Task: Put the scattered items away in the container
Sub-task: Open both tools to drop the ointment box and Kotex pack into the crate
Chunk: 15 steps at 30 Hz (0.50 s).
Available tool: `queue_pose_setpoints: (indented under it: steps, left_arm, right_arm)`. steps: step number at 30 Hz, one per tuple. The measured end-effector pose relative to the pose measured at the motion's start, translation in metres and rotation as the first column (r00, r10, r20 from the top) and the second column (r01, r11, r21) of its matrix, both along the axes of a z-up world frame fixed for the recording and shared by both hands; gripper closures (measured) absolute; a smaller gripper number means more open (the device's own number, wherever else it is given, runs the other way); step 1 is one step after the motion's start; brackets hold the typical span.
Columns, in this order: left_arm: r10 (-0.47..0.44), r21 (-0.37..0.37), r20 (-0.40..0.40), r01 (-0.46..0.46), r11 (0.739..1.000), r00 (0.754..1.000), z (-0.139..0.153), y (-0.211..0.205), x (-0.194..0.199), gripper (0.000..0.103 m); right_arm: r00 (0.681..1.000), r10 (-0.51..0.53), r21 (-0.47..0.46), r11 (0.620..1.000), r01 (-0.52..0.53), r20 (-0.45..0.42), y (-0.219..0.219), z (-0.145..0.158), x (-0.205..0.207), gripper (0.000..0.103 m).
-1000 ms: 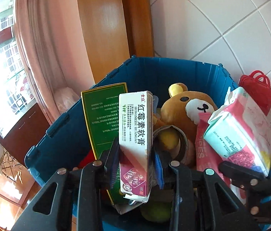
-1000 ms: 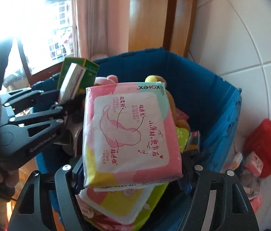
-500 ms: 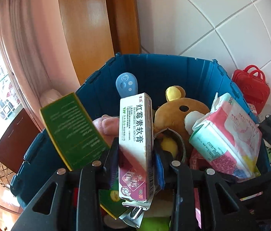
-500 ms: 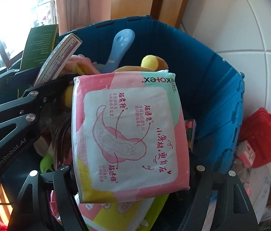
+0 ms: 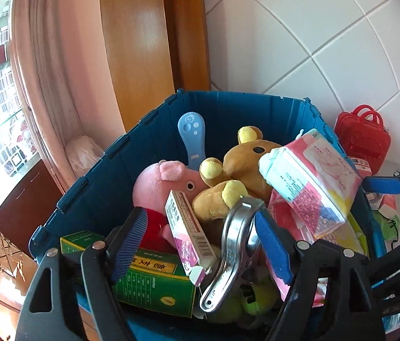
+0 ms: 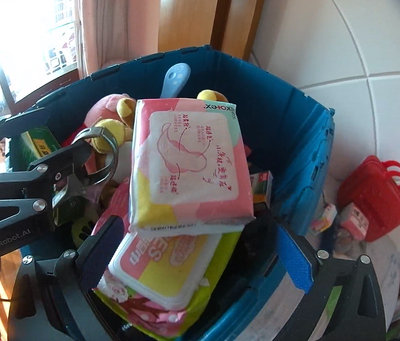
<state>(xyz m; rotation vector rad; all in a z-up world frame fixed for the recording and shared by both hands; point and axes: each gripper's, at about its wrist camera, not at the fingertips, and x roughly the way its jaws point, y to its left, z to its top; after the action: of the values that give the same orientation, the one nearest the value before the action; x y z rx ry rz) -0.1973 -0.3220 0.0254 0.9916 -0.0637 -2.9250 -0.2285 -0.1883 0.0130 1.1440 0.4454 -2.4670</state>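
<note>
Hovering over the blue crate (image 6: 290,130), both grippers gaped empty; the pad pack (image 6: 188,162) lay lengthwise toward twelve o'clock, nearest the right gripper (image 6: 197,253).

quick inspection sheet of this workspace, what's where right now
surface: white tiled floor under the bin.
job's things: blue bin nearly full; pad pack lies on the wipes pack; medicine box and green box lie inside.
clutter: red toy bag and small packets on the floor outside.
grippers: left claw open; right claw open.
cables: nothing seen.
surroundings: pink curtain, wooden frame, window.
</note>
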Motion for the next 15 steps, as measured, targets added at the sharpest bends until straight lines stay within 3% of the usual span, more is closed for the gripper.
queue_pose_setpoints:
  steps: [6, 15]
  left_arm:
    - [0.004, 0.026, -0.058, -0.003, 1.000, 0.998, 0.011, 0.001, 0.041, 0.023]
    - [0.024, 0.049, -0.086, -0.020, 0.999, 0.996, 0.005, 0.010, 0.086, 0.022]
  right_arm:
    - [1.000, 0.001, -0.068, 0.998, -0.002, -0.028, 0.022, 0.012, 0.037, 0.000]
    - [0.998, -0.027, -0.134, 0.991, 0.019, -0.058, 0.047, 0.017, 0.080, 0.000]
